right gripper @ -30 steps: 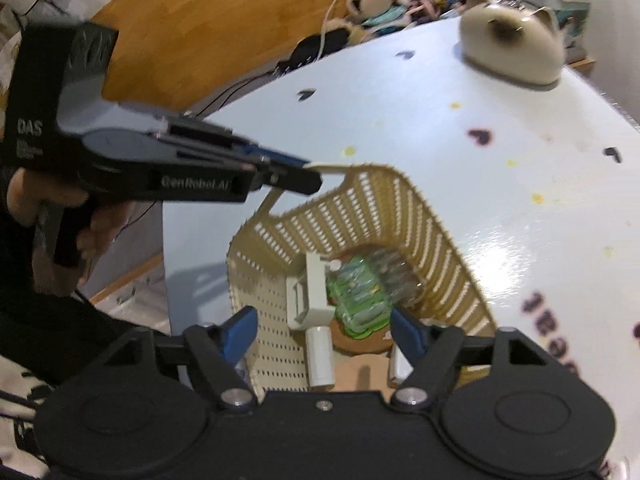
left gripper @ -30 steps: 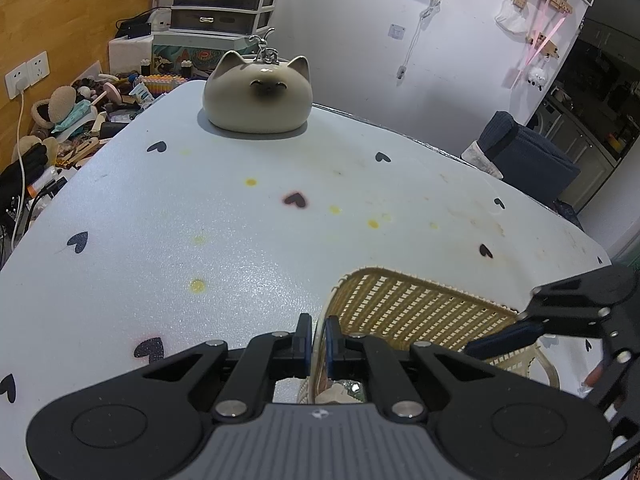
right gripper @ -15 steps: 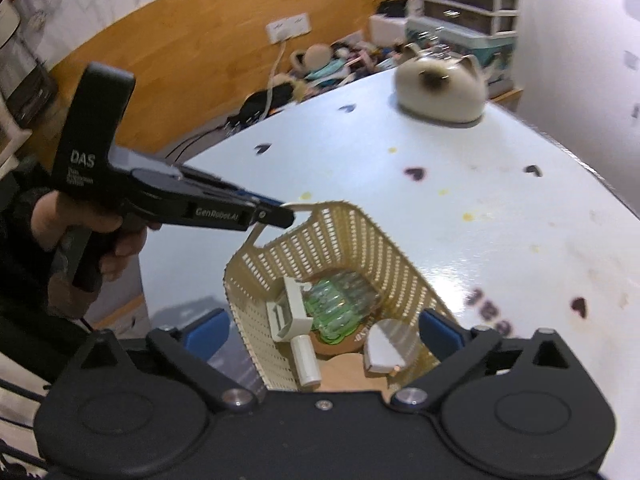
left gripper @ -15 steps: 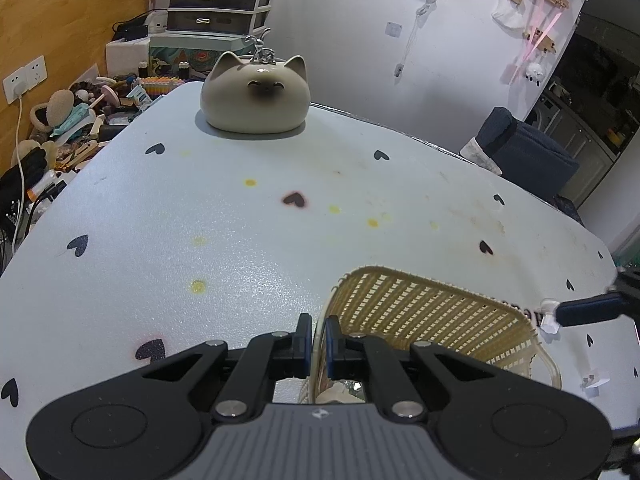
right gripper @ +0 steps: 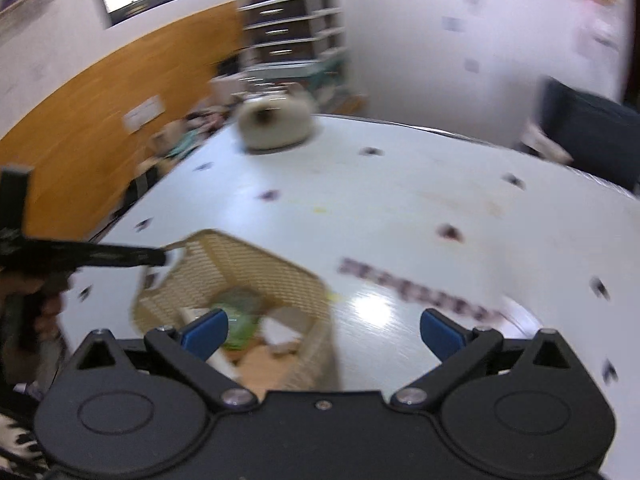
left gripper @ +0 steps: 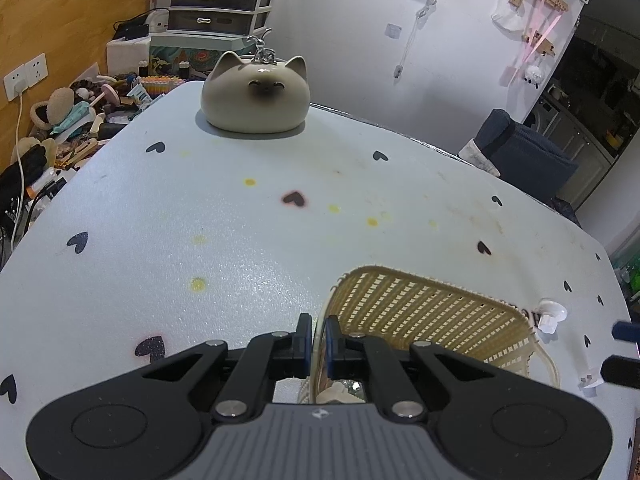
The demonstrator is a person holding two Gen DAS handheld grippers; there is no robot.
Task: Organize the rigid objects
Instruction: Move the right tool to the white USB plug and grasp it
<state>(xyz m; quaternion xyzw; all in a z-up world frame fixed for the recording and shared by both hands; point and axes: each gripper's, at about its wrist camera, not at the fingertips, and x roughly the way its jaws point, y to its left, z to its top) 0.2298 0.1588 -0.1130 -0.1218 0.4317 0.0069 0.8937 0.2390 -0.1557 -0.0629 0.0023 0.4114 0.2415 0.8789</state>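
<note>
So the basket (left gripper: 432,312) sits at the near edge of the bench (left gripper: 240,220), long side running left to right in the left wrist view. Left gripper (left gripper: 316,340) is clamped tight on the basket's rim at its left corner. Right gripper (right gripper: 324,330) has just swung its jaws wide apart, nothing between them, hanging over the basket's right side. Inside: something green (right gripper: 238,316), a few white pieces and a tan one, too blurry to name. A small white peg (left gripper: 551,317) lies on the bench just right of the basket

No readable text, table print too blurred
</note>
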